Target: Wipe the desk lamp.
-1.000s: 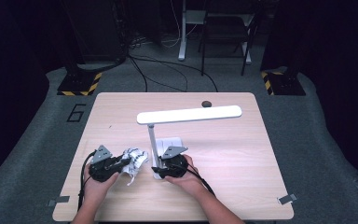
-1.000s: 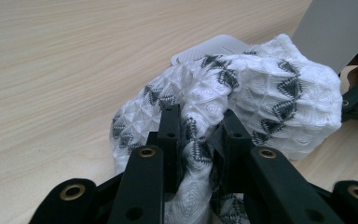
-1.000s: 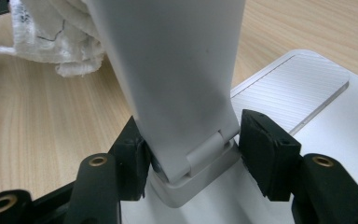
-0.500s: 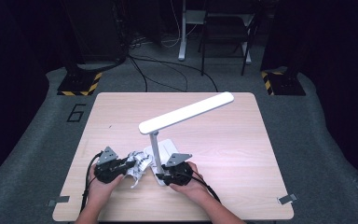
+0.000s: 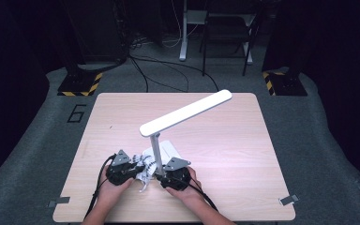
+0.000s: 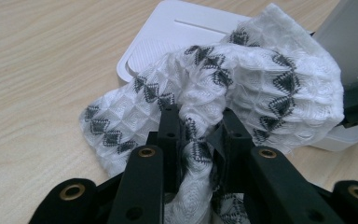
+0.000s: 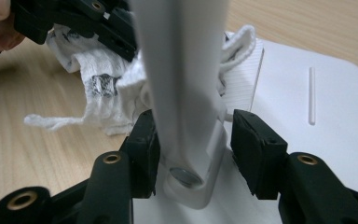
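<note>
Lamp head (image 5: 186, 113) has swung since the earlier frames: it lay level across the table (image 5: 243, 187), now it slants, far end up toward the table's back right, near end low over the stem (image 5: 155, 152). Both hands have shifted slightly nearer the table's front edge.

Left gripper (image 5: 138, 167): jaws clamped on a white cloth with black diamond pattern (image 6: 223, 88); the cloth bunches between them and drapes over the near-left corner of the lamp base (image 6: 177, 32).

Right gripper (image 7: 193, 140): jaws stand either side of the stem's foot (image 7: 186, 121), where it joins the base. They have just been opening; the left jaw sits against the stem, a gap shows at the right jaw. Not clamped.

Lamp stands upright on its base at front centre of the table, between the two grippers.
</note>
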Action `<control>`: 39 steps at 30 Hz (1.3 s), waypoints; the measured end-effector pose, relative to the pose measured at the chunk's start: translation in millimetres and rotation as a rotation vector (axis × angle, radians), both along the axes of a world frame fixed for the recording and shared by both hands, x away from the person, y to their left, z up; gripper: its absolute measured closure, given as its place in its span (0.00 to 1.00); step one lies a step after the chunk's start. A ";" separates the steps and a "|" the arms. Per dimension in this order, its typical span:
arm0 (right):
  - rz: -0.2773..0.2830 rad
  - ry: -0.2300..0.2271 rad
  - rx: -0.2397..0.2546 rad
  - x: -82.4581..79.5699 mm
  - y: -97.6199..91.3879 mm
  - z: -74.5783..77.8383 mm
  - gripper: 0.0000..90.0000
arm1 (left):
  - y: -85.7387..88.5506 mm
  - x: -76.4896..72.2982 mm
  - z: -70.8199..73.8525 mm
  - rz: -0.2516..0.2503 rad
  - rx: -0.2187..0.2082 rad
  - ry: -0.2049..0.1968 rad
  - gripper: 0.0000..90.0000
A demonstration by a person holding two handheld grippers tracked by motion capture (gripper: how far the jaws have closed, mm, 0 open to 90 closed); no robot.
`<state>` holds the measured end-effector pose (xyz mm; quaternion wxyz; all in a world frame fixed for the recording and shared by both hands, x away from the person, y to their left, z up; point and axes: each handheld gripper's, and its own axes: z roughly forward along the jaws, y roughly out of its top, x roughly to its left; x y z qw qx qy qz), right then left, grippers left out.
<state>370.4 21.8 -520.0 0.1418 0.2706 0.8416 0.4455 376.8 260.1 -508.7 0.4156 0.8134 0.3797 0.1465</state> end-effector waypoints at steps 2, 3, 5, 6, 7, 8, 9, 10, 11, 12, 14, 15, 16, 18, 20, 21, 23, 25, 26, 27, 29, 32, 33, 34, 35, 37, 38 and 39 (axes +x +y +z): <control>-0.006 -0.022 -0.003 -3.3 3.3 -0.2 0.61 | -0.4 0.2 -0.2 -0.001 0.004 -0.001 0.82; -0.010 -0.029 -0.009 -4.5 4.0 0.1 0.64 | -0.5 0.2 -0.3 -0.003 0.006 0.001 0.82; -0.023 -0.044 -0.028 -5.7 3.5 0.7 0.69 | -1.2 0.3 -1.4 -0.004 0.008 0.000 0.82; -0.031 -0.039 -0.017 -5.4 3.2 0.3 0.69 | -1.9 0.5 -2.1 -0.006 0.013 0.003 0.82; -0.027 -0.034 -0.023 -5.4 2.8 0.7 0.69 | -3.3 0.5 -3.2 -0.004 0.010 0.005 0.82; -0.032 -0.041 -0.020 -5.7 3.2 0.4 0.69 | -4.2 0.9 -4.0 -0.010 0.016 0.006 0.82; -0.024 -0.048 -0.027 -5.3 3.0 0.6 0.70 | -6.6 0.9 -5.4 -0.011 0.018 0.007 0.82; -0.024 -0.056 -0.031 -5.6 2.9 0.6 0.70 | -7.3 1.0 -5.7 -0.015 0.020 0.011 0.82; -0.024 -0.057 -0.033 -5.6 2.8 0.5 0.70 | -9.6 1.2 -6.9 -0.019 0.024 0.012 0.82; -0.028 -0.061 -0.030 -6.4 3.3 0.1 0.71 | -11.6 1.1 -7.7 -0.023 0.024 0.017 0.82; -0.036 -0.055 -0.034 -8.5 4.0 0.3 0.71 | -15.6 1.7 -9.8 -0.032 0.039 0.015 0.82; -0.035 -0.061 -0.034 -8.3 3.9 0.2 0.71 | -17.5 2.2 -10.8 -0.034 0.039 0.017 0.82; -0.037 -0.061 -0.034 -8.6 4.0 0.1 0.71 | -17.6 3.0 -10.5 -0.044 0.052 0.017 0.82; -0.041 -0.063 -0.032 -9.0 4.3 -0.2 0.71 | -18.2 3.8 -11.3 -0.032 0.040 0.013 0.82; -0.052 -0.068 -0.030 -9.6 4.7 -0.3 0.72 | -17.6 4.4 -11.4 -0.035 0.034 0.022 0.83; -0.052 -0.068 -0.032 -9.6 4.9 -0.3 0.72 | -17.6 5.1 -11.1 -0.036 0.038 0.020 0.83; -0.056 -0.070 -0.036 -9.8 5.2 -0.1 0.72 | -17.5 7.7 -10.4 -0.024 0.053 0.006 0.83; -0.055 -0.070 -0.038 -9.7 5.2 0.0 0.72 | -14.8 11.2 -10.6 -0.013 0.053 0.006 0.83; -0.053 -0.065 -0.036 -9.8 5.4 0.0 0.72 | -13.5 13.1 -10.7 -0.003 0.048 0.009 0.83; -0.052 -0.065 -0.038 -9.7 5.4 0.1 0.72 | -12.4 15.0 -10.7 0.006 0.051 0.009 0.83; -0.051 -0.067 -0.041 -9.6 5.3 0.4 0.72 | -9.8 19.8 -11.5 0.027 0.054 -0.007 0.83; -0.051 -0.064 -0.040 -9.9 5.4 0.4 0.72 | -3.8 27.7 -12.0 0.054 0.045 0.001 0.83; -0.054 -0.067 -0.041 -9.7 5.5 0.4 0.72 | -2.0 30.6 -12.1 0.063 0.052 -0.006 0.83; -0.051 -0.066 -0.041 -9.8 5.4 0.4 0.72 | -0.4 33.4 -11.9 0.070 0.056 -0.008 0.83; -0.052 -0.063 -0.038 -10.0 5.5 0.3 0.72 | 1.5 37.4 -12.0 0.088 0.057 -0.011 0.83; -0.058 -0.066 -0.036 -10.1 5.6 0.0 0.72 | 3.7 41.6 -13.0 0.111 0.047 -0.016 0.84; -0.058 -0.068 -0.038 -10.1 5.4 0.1 0.72 | 4.6 42.6 -12.4 0.111 0.044 -0.006 0.84; -0.059 -0.068 -0.038 -10.0 5.4 0.0 0.72 | 5.6 45.1 -13.1 0.123 0.043 -0.010 0.84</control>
